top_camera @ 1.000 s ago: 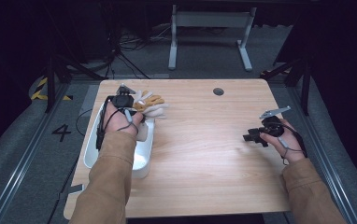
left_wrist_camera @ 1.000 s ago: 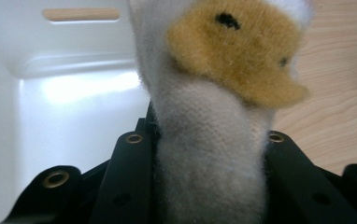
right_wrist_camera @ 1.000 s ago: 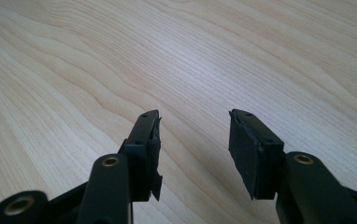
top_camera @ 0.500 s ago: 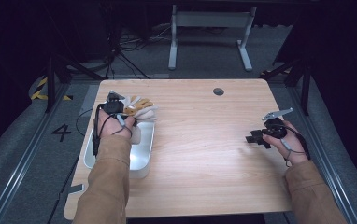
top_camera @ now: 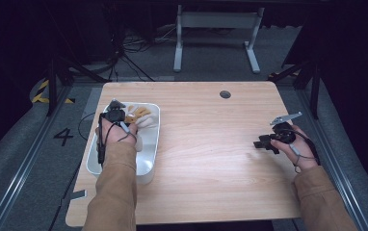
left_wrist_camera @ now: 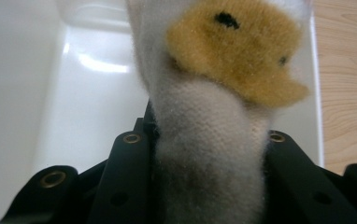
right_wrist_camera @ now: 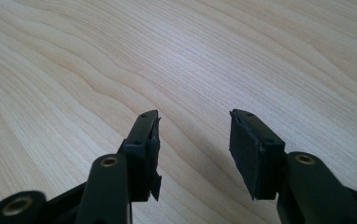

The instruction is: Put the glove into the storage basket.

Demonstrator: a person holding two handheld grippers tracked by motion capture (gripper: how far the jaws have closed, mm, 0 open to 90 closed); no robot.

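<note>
A white rectangular plastic tub [top_camera: 149, 159] stood on the left part of the light wooden desk [top_camera: 206, 159], its long side running away from the person, and serves here as the landmark. The left claw [top_camera: 119, 114] hung over the far half of that tub, with the person's left hand [top_camera: 116, 132] and tan sleeve [top_camera: 112, 187] reaching across the tub's near end. Its jaws were clamped on a soft plush toy of white fleece with a tan-yellow patch [top_camera: 138, 115]. In the left gripper view the toy's white body [left_wrist_camera: 209, 154] filled the gap between the two black jaws, pressed by both, while the tan-yellow part with a small black spot rose above them. The tub's glossy white floor and wall [left_wrist_camera: 88, 93] lay directly behind the toy, and a strip of desk wood showed past the tub's rim on the right of that view. From the high view the toy sat at the tub's far end, inside its outline; whether it touched the tub's floor could not be told.

The right claw [top_camera: 264, 143] was well to the right of the tub, near the desk's right edge, held low over the wood in the person's right hand [top_camera: 295, 149]. In the right gripper view its jaws stood wide apart with bare wood grain [right_wrist_camera: 190, 70] between the black pads [right_wrist_camera: 249, 149]. A small round dark hole [top_camera: 225, 94] in the desk top lay beyond the tub, toward the far edge and to the right.
</note>
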